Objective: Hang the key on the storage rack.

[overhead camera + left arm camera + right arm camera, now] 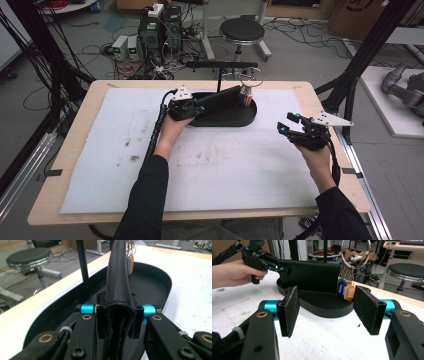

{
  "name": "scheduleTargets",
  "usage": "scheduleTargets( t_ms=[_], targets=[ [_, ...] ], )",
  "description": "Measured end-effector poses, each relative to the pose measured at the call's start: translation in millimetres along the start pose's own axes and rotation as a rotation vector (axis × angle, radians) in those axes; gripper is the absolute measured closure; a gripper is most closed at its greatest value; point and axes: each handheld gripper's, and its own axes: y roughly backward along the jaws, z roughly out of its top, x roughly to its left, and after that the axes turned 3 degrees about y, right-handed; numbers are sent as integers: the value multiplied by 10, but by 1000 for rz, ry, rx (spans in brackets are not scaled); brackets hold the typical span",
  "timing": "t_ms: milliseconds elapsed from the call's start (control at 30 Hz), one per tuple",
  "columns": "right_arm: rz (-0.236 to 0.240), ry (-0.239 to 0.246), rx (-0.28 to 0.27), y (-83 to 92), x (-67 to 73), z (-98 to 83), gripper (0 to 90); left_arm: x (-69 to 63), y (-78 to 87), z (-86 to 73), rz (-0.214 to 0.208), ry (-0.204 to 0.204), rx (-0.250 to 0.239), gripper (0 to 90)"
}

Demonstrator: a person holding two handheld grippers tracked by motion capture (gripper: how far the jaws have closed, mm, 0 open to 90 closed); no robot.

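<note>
Left gripper [192, 108] clenched on a black wallet [117, 282], pads pressing both faces at the folded near end. Wallet of grained leather-like material, held on edge above a black oval tray [155, 282], far end reaching toward a bunch of key tags [130, 263]. In the right gripper view, same wallet [312, 275] seen broadside, upright over the tray [322, 307], left gripper [279, 269] at its left end, hand [234, 273] wrapped round the handle.

Right gripper [289, 124] released: jaws standing wide apart, nothing between the pads [292, 307], held over the white mat [225, 165] near the table's right edge, well apart from the tray [235, 120].

Key tags [345, 290] hanging from a large metal ring [355, 252] just beside the wallet's right end; tags orange, white, blue, purple and green. Label windows on the tags too small to read; any writing there cannot be told. No legible brand or lettering on wallet, tray or grippers.

Thin black post [82, 260] rising from the tray's far side. Tray resting on the mat at the back of the wooden table [75, 120]. Round stool [242, 31] on the floor beyond the table.
</note>
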Motion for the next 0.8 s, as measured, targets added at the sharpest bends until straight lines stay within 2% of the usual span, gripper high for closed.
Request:
scheduleTargets(
  t_ms=[300, 400, 500, 600, 667, 733, 800],
  targets=[
    [5, -4, 5, -4, -2, -7, 383, 41, -37, -67, -3, 52, 4, 725],
    [7, -3, 8, -7, -6, -11, 383, 54, -35, -85, 2, 66, 20, 699],
    [8, -6, 8, -8, -7, -14, 382, 56, -28, -80, 14, 82, 15, 619],
    [9, -5, 9, -10, -12, -16, 381, 33, -24, -58, 34, 76, 30, 489],
    [7, -8, 10, -8, -15, -17, 381, 25, -15, -50, 43, 93, 41, 409],
    [4, -6, 5, -10, -24, -18, 380, 20, 12, -35, 33, 110, 54, 348],
    [4, -7, 5, -6, -27, -19, 381, 1, 52, -9, 22, 104, 69, 336]
  ],
)
